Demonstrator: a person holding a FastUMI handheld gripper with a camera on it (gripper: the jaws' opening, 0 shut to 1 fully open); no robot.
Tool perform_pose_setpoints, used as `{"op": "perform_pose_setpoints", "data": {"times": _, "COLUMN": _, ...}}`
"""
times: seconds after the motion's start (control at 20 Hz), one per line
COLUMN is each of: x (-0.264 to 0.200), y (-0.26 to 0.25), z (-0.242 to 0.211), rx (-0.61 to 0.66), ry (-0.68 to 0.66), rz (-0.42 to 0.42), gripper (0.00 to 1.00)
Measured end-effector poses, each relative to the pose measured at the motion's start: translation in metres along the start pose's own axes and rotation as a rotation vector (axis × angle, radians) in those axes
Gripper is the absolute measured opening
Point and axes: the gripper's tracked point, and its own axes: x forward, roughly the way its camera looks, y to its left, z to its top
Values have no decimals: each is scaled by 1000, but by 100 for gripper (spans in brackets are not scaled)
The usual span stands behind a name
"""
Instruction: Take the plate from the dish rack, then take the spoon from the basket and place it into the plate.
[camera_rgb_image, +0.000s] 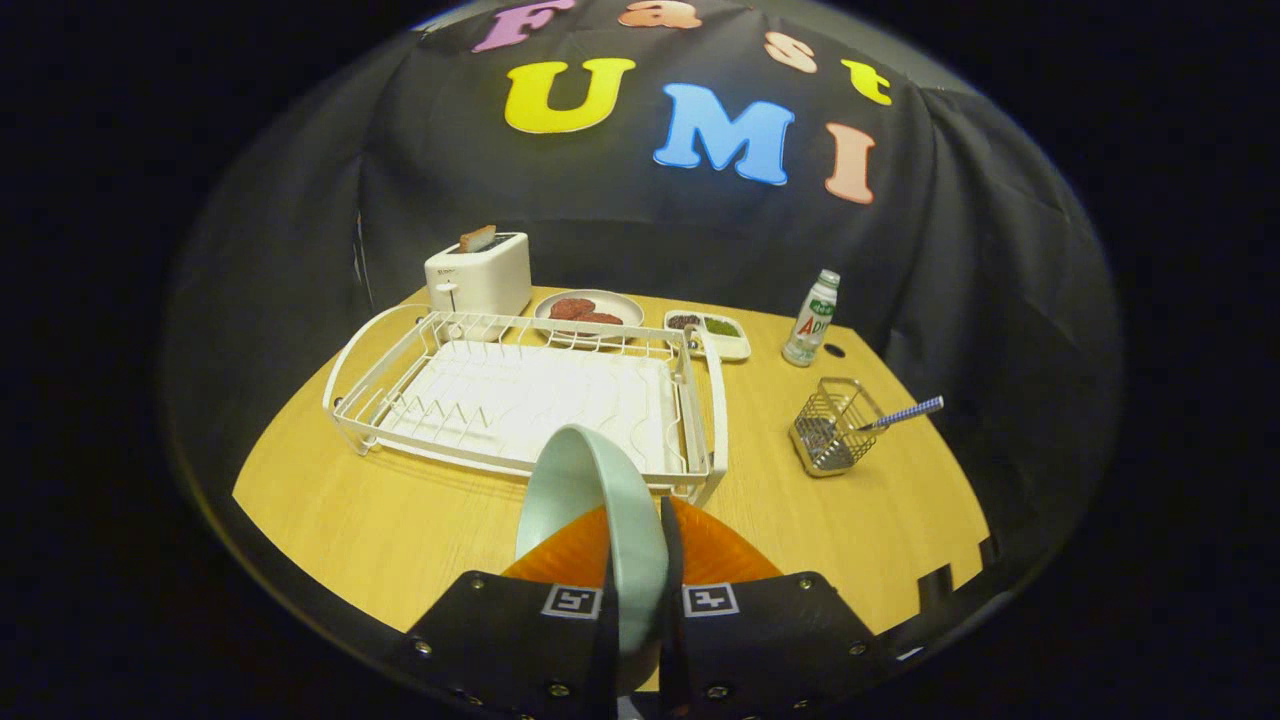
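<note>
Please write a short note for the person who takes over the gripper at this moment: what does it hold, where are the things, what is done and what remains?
Gripper: shut on the pale green plate, held on edge between both fingers, above the table in front of the dish rack.
Done: the plate is out of the rack.
Spoon: in the wire basket, beyond the fingers, beside the rack; its striped handle sticks out.
Left: set the plate down on the table, take the spoon from the basket, place it into the plate.
</note>
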Motion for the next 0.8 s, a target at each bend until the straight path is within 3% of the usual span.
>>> {"op": "perform_pose_setpoints", "data": {"times": 0.25, "x": 16, "y": -17, "z": -16, "rx": 169, "ry": 28, "rz": 60, "gripper": 15}}
{"op": "perform_pose_setpoints", "data": {"times": 0.45, "x": 28, "y": -17, "z": -33, "rx": 277, "ry": 44, "rz": 158, "gripper": 19}}
{"op": "perform_pose_setpoints", "data": {"times": 0.8, "x": 50, "y": -29, "z": -76, "rx": 341, "ry": 111, "rz": 167, "gripper": 31}}
